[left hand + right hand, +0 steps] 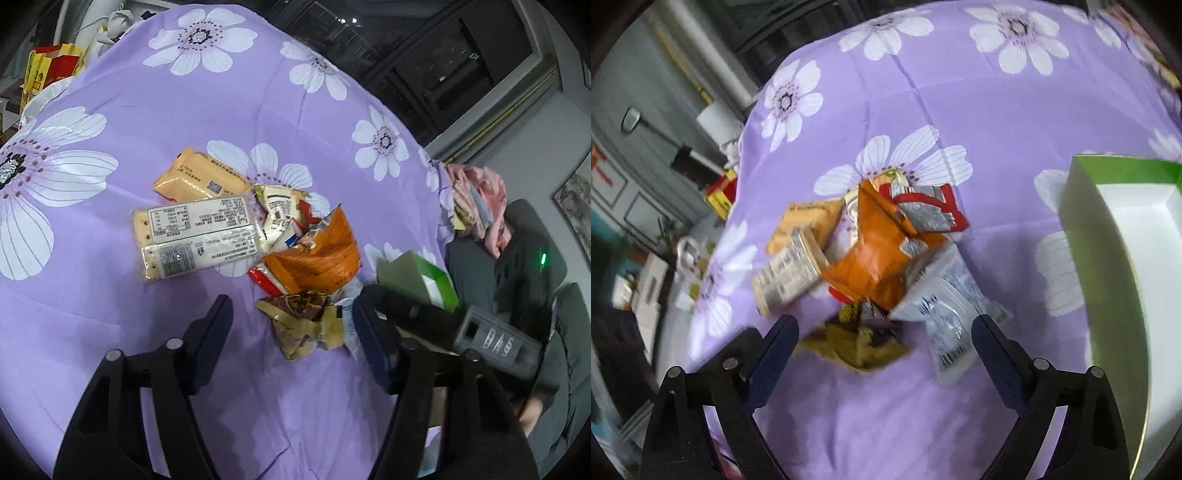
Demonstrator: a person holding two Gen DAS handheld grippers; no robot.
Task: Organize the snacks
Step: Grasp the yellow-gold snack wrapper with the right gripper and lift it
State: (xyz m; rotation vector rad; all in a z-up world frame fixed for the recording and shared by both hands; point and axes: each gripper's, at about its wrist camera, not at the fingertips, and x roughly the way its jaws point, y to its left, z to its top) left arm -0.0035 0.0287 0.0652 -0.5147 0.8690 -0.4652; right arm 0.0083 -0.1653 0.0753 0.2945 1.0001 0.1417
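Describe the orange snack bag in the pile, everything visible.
The orange snack bag is a crinkled, glossy foil-like pouch with grey printed patches. It lies tilted on top of the heap on the purple flowered cloth, overlapping a red-edged packet and a clear white-printed packet. Its top edge looks torn or crumpled. No fingers touch it.
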